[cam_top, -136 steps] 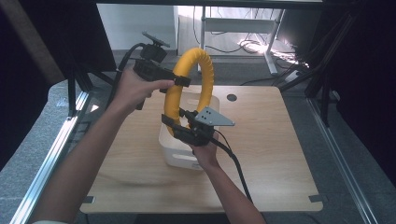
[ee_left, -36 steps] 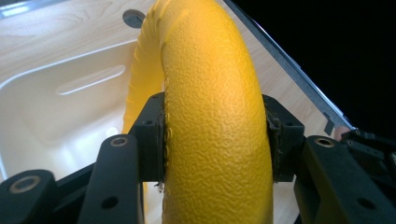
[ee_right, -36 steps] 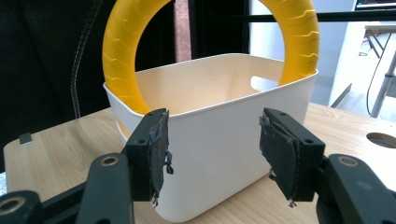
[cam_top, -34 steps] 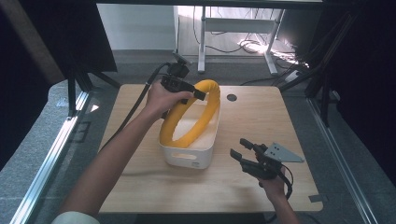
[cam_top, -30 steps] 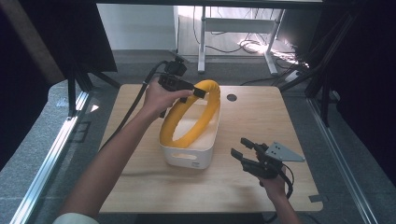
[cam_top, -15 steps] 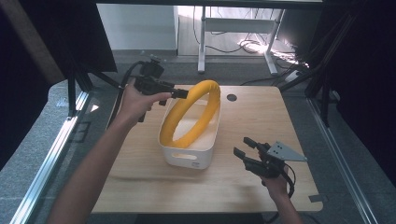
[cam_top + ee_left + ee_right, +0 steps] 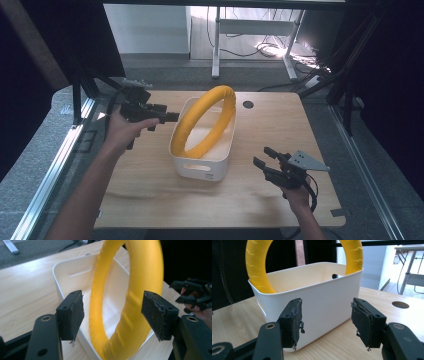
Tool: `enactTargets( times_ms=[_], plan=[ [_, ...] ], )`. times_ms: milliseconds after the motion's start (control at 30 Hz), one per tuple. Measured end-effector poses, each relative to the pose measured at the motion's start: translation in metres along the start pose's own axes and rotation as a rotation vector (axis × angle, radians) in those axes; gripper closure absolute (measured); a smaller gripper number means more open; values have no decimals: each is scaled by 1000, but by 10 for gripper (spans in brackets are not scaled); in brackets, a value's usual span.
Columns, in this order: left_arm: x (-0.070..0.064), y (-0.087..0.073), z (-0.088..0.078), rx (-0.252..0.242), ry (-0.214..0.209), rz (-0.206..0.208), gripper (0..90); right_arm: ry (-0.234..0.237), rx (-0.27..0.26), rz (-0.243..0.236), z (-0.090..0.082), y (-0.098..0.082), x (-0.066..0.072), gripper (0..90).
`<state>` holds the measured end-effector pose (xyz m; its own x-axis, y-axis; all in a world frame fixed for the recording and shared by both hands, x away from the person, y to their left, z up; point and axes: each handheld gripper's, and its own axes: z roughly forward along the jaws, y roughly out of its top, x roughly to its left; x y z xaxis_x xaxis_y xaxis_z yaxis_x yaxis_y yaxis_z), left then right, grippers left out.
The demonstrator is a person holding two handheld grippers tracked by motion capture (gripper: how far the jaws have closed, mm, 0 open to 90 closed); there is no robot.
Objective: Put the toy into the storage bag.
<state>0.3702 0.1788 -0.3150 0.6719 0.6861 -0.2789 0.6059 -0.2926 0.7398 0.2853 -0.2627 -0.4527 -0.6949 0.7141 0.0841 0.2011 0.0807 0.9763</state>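
High view: the yellow ring [image 7: 205, 122] stands tilted inside the white bin [image 7: 202, 167]. My left gripper [image 7: 167, 117] and right gripper [image 7: 264, 156] are wide open, empty, beside the bin. The ring looks light, soft; I would grasp its top arc.

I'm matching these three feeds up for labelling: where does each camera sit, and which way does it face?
High view: above the person's side, looking forward and down on the table; both forearms show.
Left gripper view: on the left gripper, facing the yellow ring; open jaws.
Right gripper view: on the right gripper, facing the white bin; open jaws.
All three share ring and bin.
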Motion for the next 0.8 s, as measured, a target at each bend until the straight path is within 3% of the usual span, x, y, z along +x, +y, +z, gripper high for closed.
enactTargets(
  times_ms=[300, 567, 800],
  plan=[
    [14, -51, 13, 18, 27, -30, 371, -12, 22, 14, 3, -5, -7, 418],
    [21, -85, 23, 27, 56, -41, 375, -33, 50, 30, 4, -11, -16, 418],
    [24, -95, 28, 43, 78, -38, 375, -42, 57, 33, 6, -12, -19, 415]
  ],
)
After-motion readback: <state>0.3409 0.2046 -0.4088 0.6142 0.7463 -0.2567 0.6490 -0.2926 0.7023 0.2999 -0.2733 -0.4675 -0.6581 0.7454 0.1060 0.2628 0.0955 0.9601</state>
